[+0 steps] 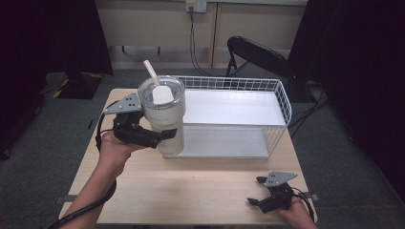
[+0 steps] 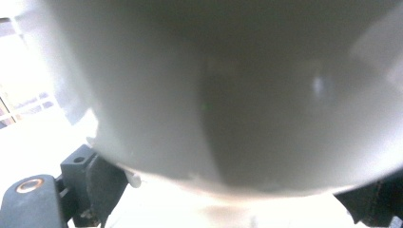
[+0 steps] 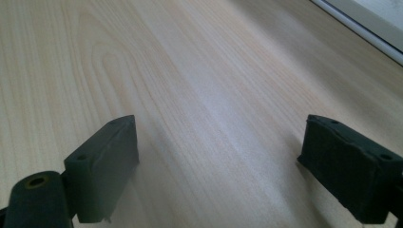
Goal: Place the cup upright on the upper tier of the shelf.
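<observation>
The left gripper is clamped around the lower half of a white tumbler, one jaw on each side of its wall. The tumbler stands upright with a clear lid and one white straw leaning up and to the left out of it. Whether its base touches the counter or hangs just above cannot be told from the high view. It sits right at the front left corner of a white wire basket, touching or nearly touching the flat white shelf inside.

In the left gripper view the tumbler's pale curved wall is pressed close to the lens and blurred, with a black jaw at each lower corner; bright white surface shows below and at the left.

The right gripper rests low near the front right edge of the counter, well apart from tumbler and basket, its jaws spread wide with nothing between them. The right gripper view looks along bare wood grain and catches the basket's white base edge at the top right corner.

The front half of the counter between the two grippers lies open. Behind the basket, on the floor, stands a black chair.

Counted: one tumbler, one straw, one basket, two grippers.
</observation>
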A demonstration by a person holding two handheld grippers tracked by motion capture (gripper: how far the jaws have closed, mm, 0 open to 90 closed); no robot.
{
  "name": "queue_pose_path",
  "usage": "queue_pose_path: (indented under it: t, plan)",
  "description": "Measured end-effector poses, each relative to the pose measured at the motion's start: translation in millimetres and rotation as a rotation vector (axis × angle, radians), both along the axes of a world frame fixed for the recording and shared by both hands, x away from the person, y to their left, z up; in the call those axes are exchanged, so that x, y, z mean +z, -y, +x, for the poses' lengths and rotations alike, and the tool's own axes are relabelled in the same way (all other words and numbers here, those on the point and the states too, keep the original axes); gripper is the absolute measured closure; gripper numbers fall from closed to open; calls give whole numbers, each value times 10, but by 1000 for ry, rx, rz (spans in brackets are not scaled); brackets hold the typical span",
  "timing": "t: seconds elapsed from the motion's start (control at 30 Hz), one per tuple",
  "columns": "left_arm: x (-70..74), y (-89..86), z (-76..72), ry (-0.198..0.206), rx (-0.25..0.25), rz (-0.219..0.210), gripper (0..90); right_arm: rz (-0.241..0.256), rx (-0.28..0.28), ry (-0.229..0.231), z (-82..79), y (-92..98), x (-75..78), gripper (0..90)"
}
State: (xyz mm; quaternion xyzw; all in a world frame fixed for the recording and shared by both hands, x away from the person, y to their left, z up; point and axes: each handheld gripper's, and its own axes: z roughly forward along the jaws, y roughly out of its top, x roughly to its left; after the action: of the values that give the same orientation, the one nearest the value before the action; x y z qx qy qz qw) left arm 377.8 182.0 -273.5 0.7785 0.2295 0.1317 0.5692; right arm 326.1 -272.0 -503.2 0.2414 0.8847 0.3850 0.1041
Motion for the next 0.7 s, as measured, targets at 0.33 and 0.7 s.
queue_pose_path:
  t: [0.33,0.7]
  plan:
    - [153,52,78,-5,-9,1,104,0,0,2,1,0,0,117]
    - [352,183,206,3,-15,-2,103,0,0,2,1,0,0,117]
